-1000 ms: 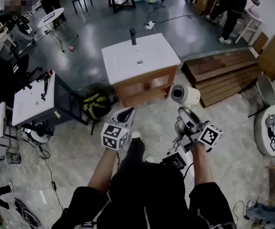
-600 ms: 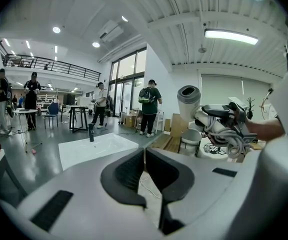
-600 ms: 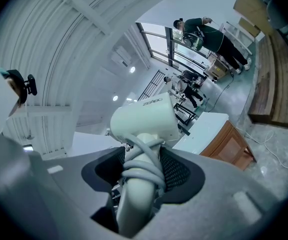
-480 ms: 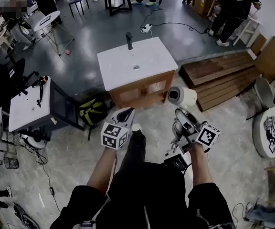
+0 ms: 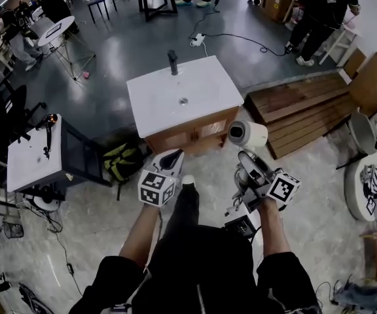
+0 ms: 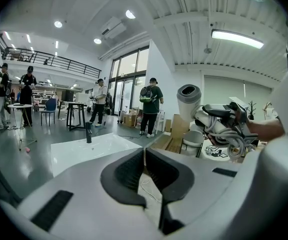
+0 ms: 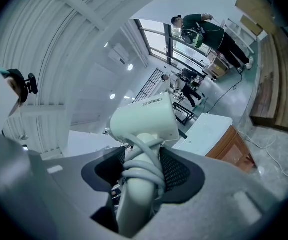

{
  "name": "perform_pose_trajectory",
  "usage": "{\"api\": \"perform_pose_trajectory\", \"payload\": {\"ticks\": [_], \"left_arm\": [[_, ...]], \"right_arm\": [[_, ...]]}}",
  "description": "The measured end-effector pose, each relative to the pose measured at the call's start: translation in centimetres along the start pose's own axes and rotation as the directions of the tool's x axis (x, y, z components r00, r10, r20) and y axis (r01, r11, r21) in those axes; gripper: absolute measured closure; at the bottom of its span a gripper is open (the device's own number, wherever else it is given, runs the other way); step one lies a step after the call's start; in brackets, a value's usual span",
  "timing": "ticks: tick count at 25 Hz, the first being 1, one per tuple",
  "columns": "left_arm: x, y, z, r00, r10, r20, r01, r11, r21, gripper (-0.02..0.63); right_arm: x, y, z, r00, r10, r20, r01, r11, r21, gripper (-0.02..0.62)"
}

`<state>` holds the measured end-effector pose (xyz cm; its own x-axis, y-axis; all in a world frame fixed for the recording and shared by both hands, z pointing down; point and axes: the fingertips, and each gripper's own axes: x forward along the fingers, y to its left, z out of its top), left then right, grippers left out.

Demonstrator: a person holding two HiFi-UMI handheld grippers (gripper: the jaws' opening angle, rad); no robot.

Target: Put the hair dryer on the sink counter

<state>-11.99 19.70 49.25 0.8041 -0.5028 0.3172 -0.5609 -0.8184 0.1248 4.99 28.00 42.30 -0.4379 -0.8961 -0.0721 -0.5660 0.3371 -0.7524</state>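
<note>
- Presently, right tongs [image 7: 141,170] clamped on the cord-wrapped handle of the hair dryer [image 7: 145,118], held in the air short of the sink surface [image 5: 154,95].
- Left tongs [image 6: 144,160] together, holding nothing.
- Sink surface bears a faucet [image 5: 173,62].

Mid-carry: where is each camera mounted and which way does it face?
Head view: on the person's head, looking steeply down at the sink counter; arms, legs, left gripper and right gripper show.
Left gripper view: rides the left gripper, looks along its shut jaws toward the sink counter.
Right gripper view: rides the right gripper, looks along jaws clamped on the hair dryer.
Shared: all three show sink counter and hair dryer.
</note>
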Motion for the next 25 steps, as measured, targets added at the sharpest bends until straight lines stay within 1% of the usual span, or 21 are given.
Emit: {"api": "perform_pose_trajectory", "payload": {"ticks": [6,13,18,21,25], "left_arm": [[3.8,3.3,0.9,1.000,-0.020,-0.020,0.019,1.000,-0.006,0.589],[10.2,8.2,4.0,0.998,-0.047,-0.030,0.047,0.999,-0.013,0.589],[14.0,11.7,5.9,0.998,-0.053,-0.032,0.052,0.998,-0.018,0.589],[16.0,13.8,6.3,0.997,-0.057,-0.045,0.056,0.998,-0.025,0.589],[18.3,16.1,7.1,0.996,-0.063,-0.056,0.061,0.998,-0.032,0.589]], "right_arm": [[3.9,-2.6,1.9,1.000,-0.016,0.005,0.016,1.000,0.009,0.380],[9.9,-6.4,6.3,0.999,-0.041,0.010,0.041,0.999,0.020,0.380],[14.2,-8.7,9.2,0.999,-0.036,0.019,0.036,0.999,0.021,0.380],[16.6,-9.9,10.3,0.999,-0.029,0.030,0.027,0.999,0.045,0.380],[19.2,-11.5,11.6,0.999,-0.037,0.023,0.036,0.999,0.041,0.380]]}}
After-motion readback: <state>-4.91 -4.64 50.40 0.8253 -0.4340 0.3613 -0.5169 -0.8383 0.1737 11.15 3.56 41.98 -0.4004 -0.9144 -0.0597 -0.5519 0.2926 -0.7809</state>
